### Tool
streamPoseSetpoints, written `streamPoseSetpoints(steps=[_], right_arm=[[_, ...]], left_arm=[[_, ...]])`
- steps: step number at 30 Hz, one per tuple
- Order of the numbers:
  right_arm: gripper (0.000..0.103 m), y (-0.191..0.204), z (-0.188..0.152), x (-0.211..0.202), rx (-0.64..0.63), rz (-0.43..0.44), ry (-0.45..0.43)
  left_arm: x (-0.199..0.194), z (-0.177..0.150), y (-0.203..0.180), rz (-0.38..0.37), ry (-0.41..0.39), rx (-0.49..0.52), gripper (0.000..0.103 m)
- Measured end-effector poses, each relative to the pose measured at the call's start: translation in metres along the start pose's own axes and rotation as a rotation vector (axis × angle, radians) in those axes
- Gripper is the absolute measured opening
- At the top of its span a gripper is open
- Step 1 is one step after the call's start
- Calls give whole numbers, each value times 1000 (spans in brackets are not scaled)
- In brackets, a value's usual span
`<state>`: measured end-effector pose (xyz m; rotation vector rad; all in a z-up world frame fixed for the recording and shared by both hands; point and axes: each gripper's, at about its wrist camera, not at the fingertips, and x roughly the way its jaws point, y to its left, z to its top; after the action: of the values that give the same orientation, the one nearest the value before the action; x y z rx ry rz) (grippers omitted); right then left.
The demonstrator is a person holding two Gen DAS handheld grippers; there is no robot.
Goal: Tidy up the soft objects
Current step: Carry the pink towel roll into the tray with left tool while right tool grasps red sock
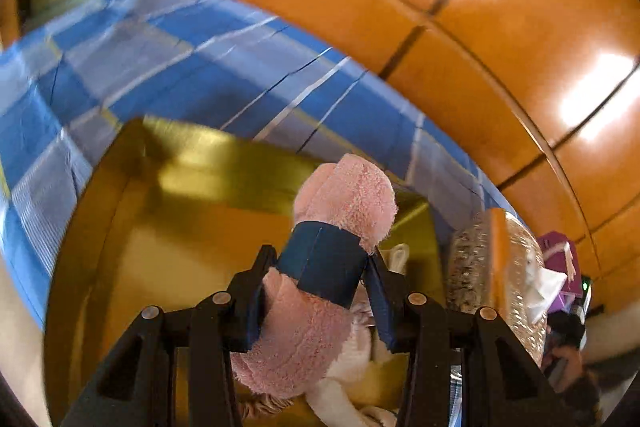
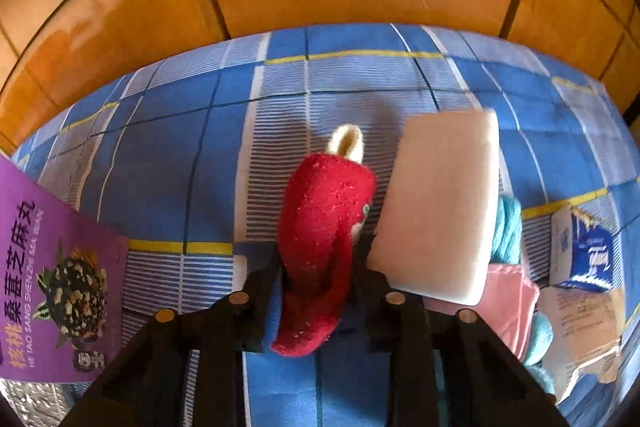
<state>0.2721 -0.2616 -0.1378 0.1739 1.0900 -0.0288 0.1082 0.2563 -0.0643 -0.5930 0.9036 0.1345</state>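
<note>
Left wrist view. A blue plaid cloth [image 1: 168, 67] is covering the table, with orange floor tiles [image 1: 500, 27] showing beyond its far edge. A yellow cardboard box [image 1: 168, 219] is sitting open on the cloth. The left gripper [image 1: 320, 291] is clenching a pink plush toy [image 1: 344, 199] between its blue-padded fingers [image 1: 380, 303], holding it above the box interior; a white plush part [image 1: 352, 359] is hanging below. To the right, a round glittery container [image 1: 516, 267] is standing just beside the box, and a purple box [image 1: 560, 255] is lying farther right.

Right wrist view. The purple snack box [image 2: 52, 287] is occupying the left edge. At centre, the right gripper [image 2: 320, 291] is grasping a red plush toy [image 2: 324, 227] with a cream tip [image 2: 347, 141], above the plaid cloth [image 2: 180, 147]. A cream foam block [image 2: 440, 203] is touching the toy's right side. Teal yarn [image 2: 508, 227], a pink fabric piece [image 2: 512, 303] and a blue-and-white tissue pack [image 2: 588, 255] are lying farther right.
</note>
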Motion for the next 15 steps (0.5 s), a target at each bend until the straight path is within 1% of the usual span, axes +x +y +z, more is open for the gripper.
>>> streamPoseSetpoints(steps=[3,6,7,8,9,11,13,15], right_arm=[[31,6,-1,0,-42,-20,-5],[31,14,-4,-1,-94,-54,-23],[31,15,-4,-1,-95,-59,-23],[31,15,-3,-1,-94,-61,-21],[30,16,-2,-1,-93,-66,-19],[30,18,-2,-1,-100,-79,-16],[29,21,-2,-1,-111,-94,-16],[28,23,-2,-1,-120,-104,-18]], left_arm=[[12,1,4,-14,24,-52,45],[25,8,1,-25,45,-65,47],[28,12,-2,-28,44,-75,50],[31,15,-4,-34,50,-73,62],[36,17,-9,-31,69,-56,72],[36,16,-11,9,62,-35,78],[30,11,-15,24,37,22,78],[19,2,-18,80,2,91,79]])
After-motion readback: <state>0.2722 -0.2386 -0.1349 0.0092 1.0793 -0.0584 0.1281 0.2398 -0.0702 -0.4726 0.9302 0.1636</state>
